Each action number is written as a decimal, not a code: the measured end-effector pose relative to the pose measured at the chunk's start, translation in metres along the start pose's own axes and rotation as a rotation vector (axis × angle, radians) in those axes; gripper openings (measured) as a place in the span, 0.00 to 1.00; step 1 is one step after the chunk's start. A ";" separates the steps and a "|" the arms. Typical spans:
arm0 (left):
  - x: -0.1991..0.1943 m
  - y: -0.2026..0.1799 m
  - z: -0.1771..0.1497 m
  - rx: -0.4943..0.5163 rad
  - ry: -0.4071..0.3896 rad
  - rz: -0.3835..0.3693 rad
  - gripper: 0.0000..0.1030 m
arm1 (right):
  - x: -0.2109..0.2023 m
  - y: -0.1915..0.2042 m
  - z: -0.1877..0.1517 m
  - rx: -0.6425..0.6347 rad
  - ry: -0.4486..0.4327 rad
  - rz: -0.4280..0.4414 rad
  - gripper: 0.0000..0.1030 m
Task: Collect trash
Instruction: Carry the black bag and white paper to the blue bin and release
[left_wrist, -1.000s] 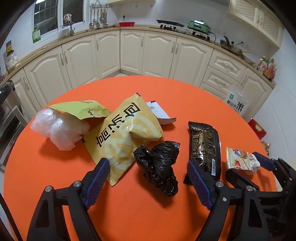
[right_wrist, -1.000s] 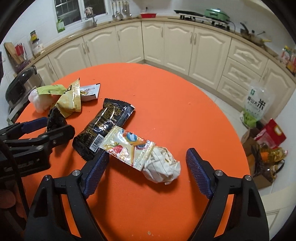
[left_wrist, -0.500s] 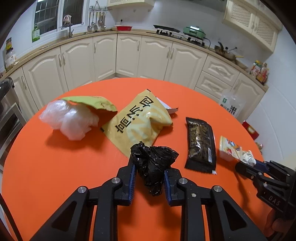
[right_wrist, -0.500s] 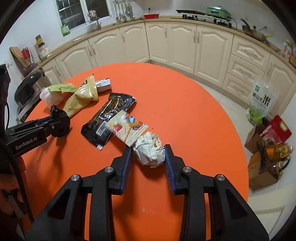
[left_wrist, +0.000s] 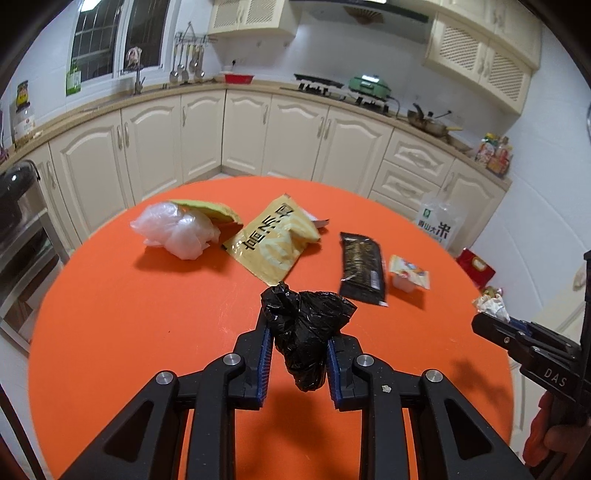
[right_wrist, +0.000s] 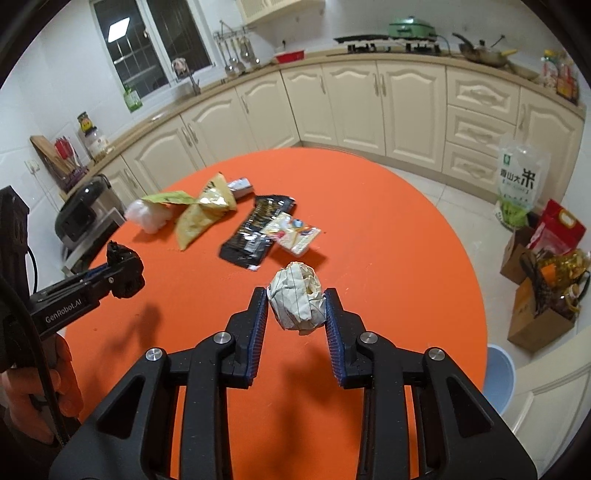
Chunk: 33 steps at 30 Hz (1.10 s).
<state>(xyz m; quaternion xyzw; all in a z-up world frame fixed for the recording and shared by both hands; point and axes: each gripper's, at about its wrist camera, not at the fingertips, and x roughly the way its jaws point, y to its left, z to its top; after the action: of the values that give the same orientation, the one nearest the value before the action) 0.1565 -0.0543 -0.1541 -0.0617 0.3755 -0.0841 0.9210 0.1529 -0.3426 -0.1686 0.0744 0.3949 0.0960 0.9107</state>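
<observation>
My left gripper (left_wrist: 299, 347) is shut on a crumpled black plastic bag (left_wrist: 306, 332) and holds it above the round orange table (left_wrist: 147, 332). My right gripper (right_wrist: 295, 317) is shut on a ball of crumpled white paper (right_wrist: 297, 297), also lifted off the table. Left on the table are a yellow snack bag (left_wrist: 275, 240), a clear plastic bag (left_wrist: 177, 229) with a green wrapper (left_wrist: 207, 208), a black wrapper (left_wrist: 362, 266) and a small colourful packet (left_wrist: 408, 277). In the right wrist view the left gripper (right_wrist: 122, 269) shows at the left with the black bag.
A light blue bin (right_wrist: 498, 376) stands on the floor at the table's right edge. Boxes and a red bag (right_wrist: 546, 266) and a rice sack (right_wrist: 519, 184) sit on the floor beyond. Cream kitchen cabinets (left_wrist: 258, 129) run behind the table. An oven (left_wrist: 22, 236) stands at the left.
Both grippers closed, the left on the black bag, the right on the paper ball. Both then lifted their loads and drew back from the trash left on the table.
</observation>
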 end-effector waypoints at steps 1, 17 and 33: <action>-0.008 -0.003 -0.002 0.011 -0.012 -0.002 0.20 | -0.006 0.002 -0.001 0.001 -0.010 0.001 0.28; -0.087 -0.125 -0.026 0.206 -0.143 -0.132 0.21 | -0.134 -0.033 -0.031 0.099 -0.229 -0.086 0.28; -0.002 -0.331 -0.039 0.385 -0.005 -0.403 0.21 | -0.218 -0.210 -0.075 0.368 -0.272 -0.380 0.28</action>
<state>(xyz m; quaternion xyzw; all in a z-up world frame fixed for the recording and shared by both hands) 0.0920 -0.3801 -0.1217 0.0409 0.3305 -0.3354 0.8812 -0.0237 -0.5924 -0.1104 0.1753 0.2869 -0.1606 0.9280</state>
